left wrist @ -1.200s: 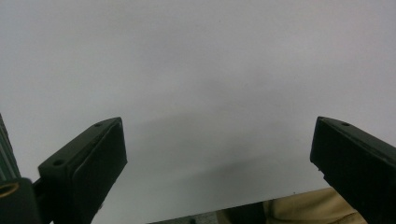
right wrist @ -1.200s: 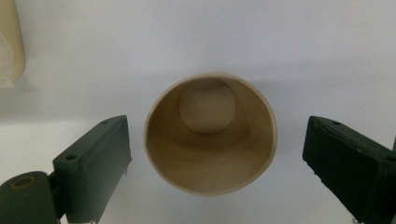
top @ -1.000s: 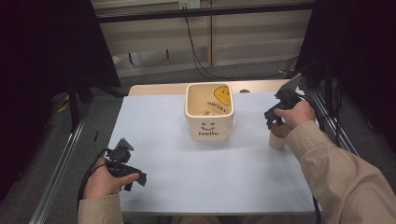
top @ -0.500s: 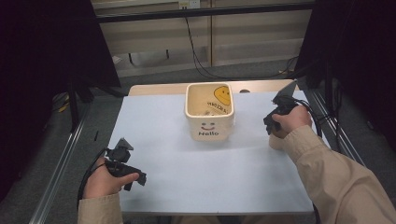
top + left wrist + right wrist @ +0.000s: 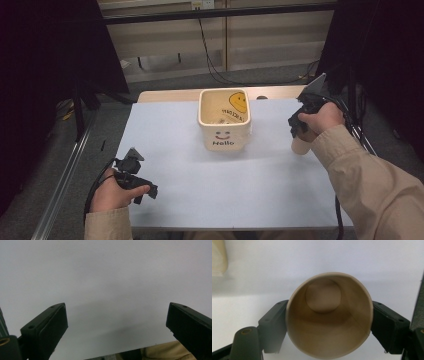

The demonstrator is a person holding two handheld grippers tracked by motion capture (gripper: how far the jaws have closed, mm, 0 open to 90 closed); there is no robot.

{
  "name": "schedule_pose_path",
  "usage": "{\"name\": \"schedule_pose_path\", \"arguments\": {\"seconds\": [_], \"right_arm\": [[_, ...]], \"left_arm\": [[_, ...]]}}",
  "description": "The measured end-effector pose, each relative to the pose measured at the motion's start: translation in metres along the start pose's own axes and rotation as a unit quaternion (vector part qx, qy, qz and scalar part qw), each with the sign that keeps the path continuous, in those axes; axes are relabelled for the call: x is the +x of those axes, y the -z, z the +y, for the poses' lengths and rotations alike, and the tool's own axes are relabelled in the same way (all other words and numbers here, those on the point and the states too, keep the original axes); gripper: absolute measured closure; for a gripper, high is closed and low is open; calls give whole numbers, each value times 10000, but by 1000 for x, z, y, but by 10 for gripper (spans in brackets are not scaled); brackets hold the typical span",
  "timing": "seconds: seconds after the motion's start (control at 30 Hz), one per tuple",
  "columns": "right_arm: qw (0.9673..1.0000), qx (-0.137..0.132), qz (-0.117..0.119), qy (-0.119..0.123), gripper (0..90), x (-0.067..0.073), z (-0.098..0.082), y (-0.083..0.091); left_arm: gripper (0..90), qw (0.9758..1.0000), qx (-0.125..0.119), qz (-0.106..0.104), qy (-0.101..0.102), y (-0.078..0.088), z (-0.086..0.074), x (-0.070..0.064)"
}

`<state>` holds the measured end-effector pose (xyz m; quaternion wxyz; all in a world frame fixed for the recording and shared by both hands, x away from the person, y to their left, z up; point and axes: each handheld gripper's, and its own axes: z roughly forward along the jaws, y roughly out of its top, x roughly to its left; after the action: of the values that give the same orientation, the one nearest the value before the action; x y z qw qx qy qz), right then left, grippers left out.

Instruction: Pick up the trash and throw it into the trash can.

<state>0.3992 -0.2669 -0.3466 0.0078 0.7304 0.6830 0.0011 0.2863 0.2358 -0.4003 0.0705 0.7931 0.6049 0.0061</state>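
A tan paper cup (image 5: 329,322) sits between the jaws of my right gripper (image 5: 329,315), which press on both of its sides, and its open mouth faces the camera. In the high view the cup (image 5: 300,146) hangs under the right gripper (image 5: 296,127) at the table's right side, just right of a cream square pot (image 5: 223,140) marked "Hello" with a smiley face. My left gripper (image 5: 142,189) rests at the near left of the table. Its jaws stand wide apart over bare tabletop (image 5: 116,320).
The table has a pale blue top (image 5: 200,190) and a wooden strip (image 5: 170,95) along its far edge. A metal rail (image 5: 65,185) runs along the left side. Cables hang on the wall behind. Small items lie inside the pot.
The right hand with the cup has shifted a little down and toward the person. The left hand has stayed where it was.
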Motion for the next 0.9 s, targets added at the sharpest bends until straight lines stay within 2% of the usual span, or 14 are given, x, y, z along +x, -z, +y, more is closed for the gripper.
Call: {"name": "schedule_pose_path", "arguments": {"seconds": [0.03,0.13,0.17,0.23,0.27,0.3,0.33,0.5,0.9], "right_arm": [[10000,7,18,21,216,0,0,4],[9999,44,65,78,218,3,3,28],[9999,44,65,78,218,3,3,28],[9999,24,46,146,219,6,4,42],[9999,24,46,146,219,6,4,42],[9998,30,38,173,220,7,5,47],[9998,62,2,212,220,10,7,58],[9996,60,45,265,220,16,10,73],[9989,37,-41,462,221,37,21,112]], "left_arm": [[35,10000,-19,-28,58,-1,0,-1],[35,10000,-12,-23,18,0,0,-1],[35,10000,-11,-25,15,0,0,-1],[35,10000,-12,-42,38,0,0,-1],[35,10000,-5,-1,-44,0,0,1],[35,10000,-11,2,-18,0,0,1],[35,10000,-21,-17,5,0,0,1],[35,10000,19,-18,-85,1,0,2],[35,10000,-25,-64,-41,2,-1,2]]}}
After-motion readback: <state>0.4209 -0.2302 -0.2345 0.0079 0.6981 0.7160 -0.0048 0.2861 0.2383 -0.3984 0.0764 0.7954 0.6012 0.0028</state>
